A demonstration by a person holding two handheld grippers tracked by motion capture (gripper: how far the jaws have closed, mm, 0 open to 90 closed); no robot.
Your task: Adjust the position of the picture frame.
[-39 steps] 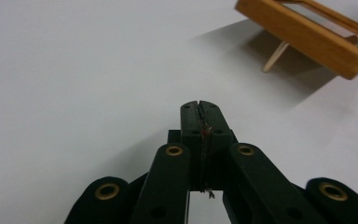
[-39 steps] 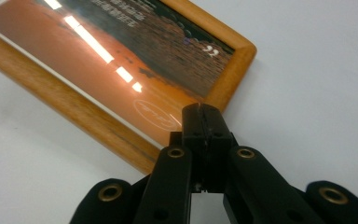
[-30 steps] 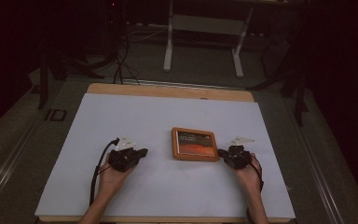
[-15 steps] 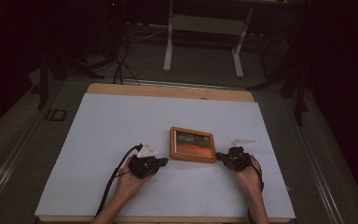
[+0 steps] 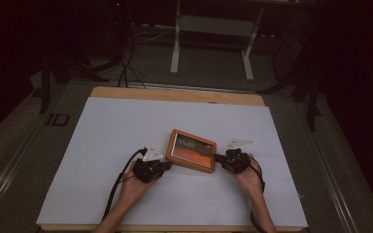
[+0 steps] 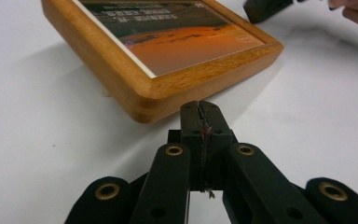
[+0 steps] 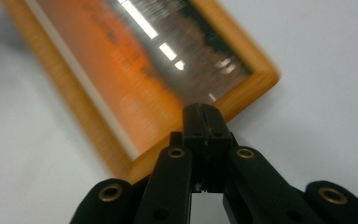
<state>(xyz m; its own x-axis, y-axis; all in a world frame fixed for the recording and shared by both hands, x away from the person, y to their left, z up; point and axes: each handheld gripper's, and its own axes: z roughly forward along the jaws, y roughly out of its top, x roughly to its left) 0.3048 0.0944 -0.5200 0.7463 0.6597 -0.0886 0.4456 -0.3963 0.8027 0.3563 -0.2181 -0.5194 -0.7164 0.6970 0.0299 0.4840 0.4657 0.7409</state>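
A wooden picture frame (image 5: 192, 151) with an orange and dark print lies flat and slightly askew on the white table cover (image 5: 121, 126). My left gripper (image 5: 168, 164) is shut and empty, with its tip right at the frame's near left corner. In the left gripper view the closed jaws (image 6: 200, 111) stop just short of the frame's rounded wooden edge (image 6: 154, 100). My right gripper (image 5: 217, 157) is shut too and empty, against the frame's right side. In the blurred right gripper view its tip (image 7: 203, 115) overlaps the frame's border (image 7: 242, 95).
The wooden table edge (image 5: 175, 94) shows beyond the white cover. Behind it on the floor stand a metal frame's legs (image 5: 176, 58) and loose cables (image 5: 124, 73). A black cable (image 5: 121, 177) trails from the left gripper. The right gripper's body (image 6: 265, 7) shows far off in the left gripper view.
The left hand moved right up to the frame's corner. The right gripper moved left against the frame, which shifted a little left and turned askew.
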